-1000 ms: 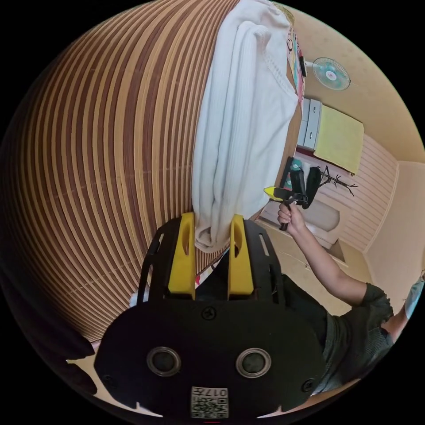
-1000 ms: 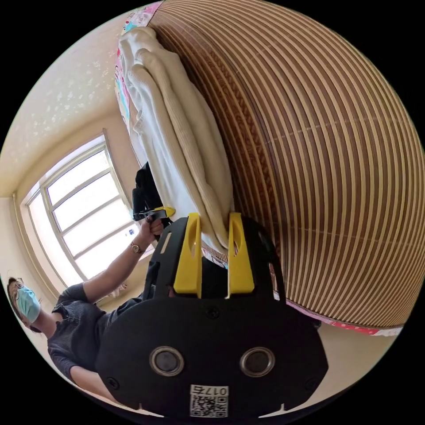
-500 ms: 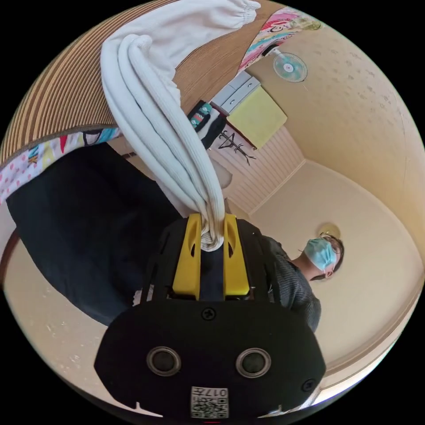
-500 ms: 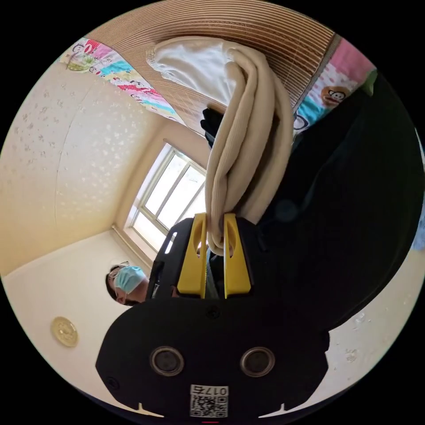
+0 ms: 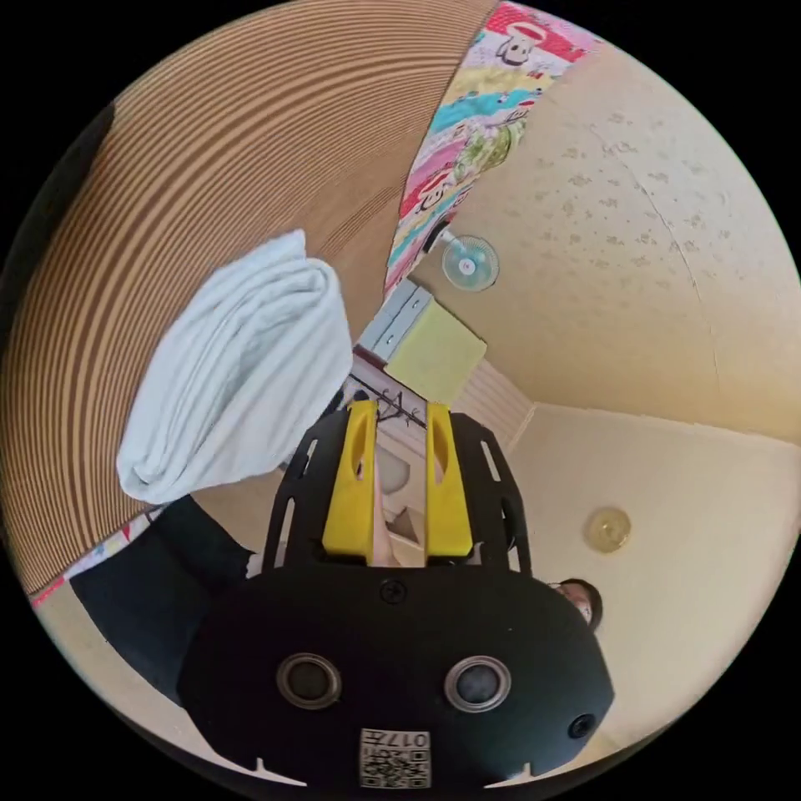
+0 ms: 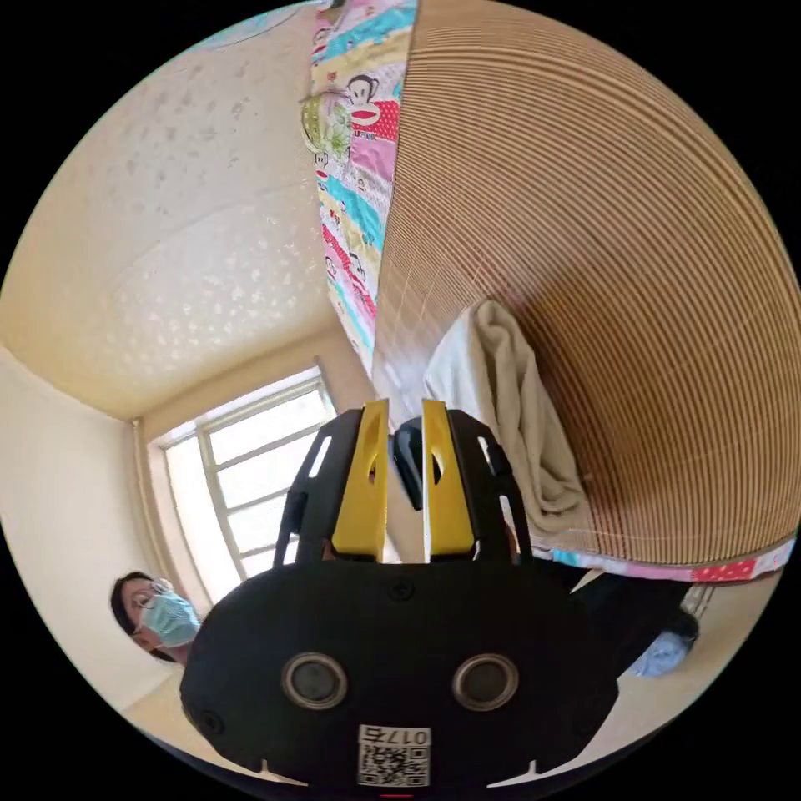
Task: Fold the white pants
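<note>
Lying folded on the striped mat (image 5: 209, 167), white pants (image 5: 238, 375), both grippers' jaws parted, empty.

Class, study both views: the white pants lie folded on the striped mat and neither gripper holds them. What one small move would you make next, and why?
Probably draw both grippers away. The white pants lie as a compact folded bundle on the striped mat, and the left gripper and right gripper stand with nothing between them, so the fold looks done.

Left gripper (image 5: 396, 417) jaws apart, right gripper (image 6: 405, 415) likewise — seemingly empty
</note>
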Action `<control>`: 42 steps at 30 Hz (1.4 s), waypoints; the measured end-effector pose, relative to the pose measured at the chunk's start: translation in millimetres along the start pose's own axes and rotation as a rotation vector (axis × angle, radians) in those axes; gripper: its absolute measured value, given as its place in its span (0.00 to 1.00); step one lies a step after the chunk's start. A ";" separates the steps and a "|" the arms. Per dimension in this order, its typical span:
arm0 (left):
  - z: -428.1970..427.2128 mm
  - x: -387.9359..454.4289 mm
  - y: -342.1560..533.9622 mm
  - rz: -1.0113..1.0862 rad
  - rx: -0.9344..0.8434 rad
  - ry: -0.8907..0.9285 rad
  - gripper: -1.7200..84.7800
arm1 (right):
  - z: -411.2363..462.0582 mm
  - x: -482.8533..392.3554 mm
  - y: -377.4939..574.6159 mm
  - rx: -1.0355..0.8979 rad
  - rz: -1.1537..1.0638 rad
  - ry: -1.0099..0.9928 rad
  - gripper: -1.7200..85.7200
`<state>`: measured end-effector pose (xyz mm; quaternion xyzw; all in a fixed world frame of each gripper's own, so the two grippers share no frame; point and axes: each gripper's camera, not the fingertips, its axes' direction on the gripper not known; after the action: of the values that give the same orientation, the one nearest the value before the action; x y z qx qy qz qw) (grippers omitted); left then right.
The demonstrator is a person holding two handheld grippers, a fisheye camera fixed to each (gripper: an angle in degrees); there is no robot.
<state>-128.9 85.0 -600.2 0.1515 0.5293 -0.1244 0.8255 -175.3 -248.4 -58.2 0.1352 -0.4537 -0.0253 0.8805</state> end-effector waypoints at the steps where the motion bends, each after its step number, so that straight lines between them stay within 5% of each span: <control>1: 2.6 -3.5 1.4 0.042 0.010 -0.084 0.14 | 6.7 1.9 3.3 -0.008 -0.010 0.019 0.14; 8: 94.5 -63.8 25.7 0.211 -0.075 -0.591 0.18 | 107.6 40.8 52.8 -0.191 -0.026 0.150 0.19; 12: 158.0 -111.9 35.7 0.210 -0.135 -0.747 0.15 | 127.6 30.9 70.2 -0.120 -0.089 0.249 0.12; 18: 134.3 -136.2 39.9 0.270 0.016 -0.579 0.08 | 134.0 8.9 82.5 -0.008 -0.119 0.392 0.07; 23: 126.7 -155.8 67.9 0.293 -0.018 -0.666 0.12 | 140.8 -23.2 151.6 0.064 -0.239 0.635 0.10; 30: 156.9 -213.1 154.0 0.403 -0.234 -0.923 0.15 | 220.5 17.3 175.8 -0.209 -0.168 0.613 0.13; 37: 207.1 -254.3 134.3 0.320 -0.274 -1.072 0.13 | 254.3 12.4 144.2 -0.256 -0.151 0.711 0.10; 42: 201.0 -241.7 137.4 0.475 -0.442 -1.106 0.09 | 242.4 -41.6 160.3 -0.402 -0.420 0.846 0.06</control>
<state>-9.3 146.0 -284.4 0.0046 -0.0094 0.1142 0.9934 -407.5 -139.4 84.4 0.0499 -0.0069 -0.2313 0.9716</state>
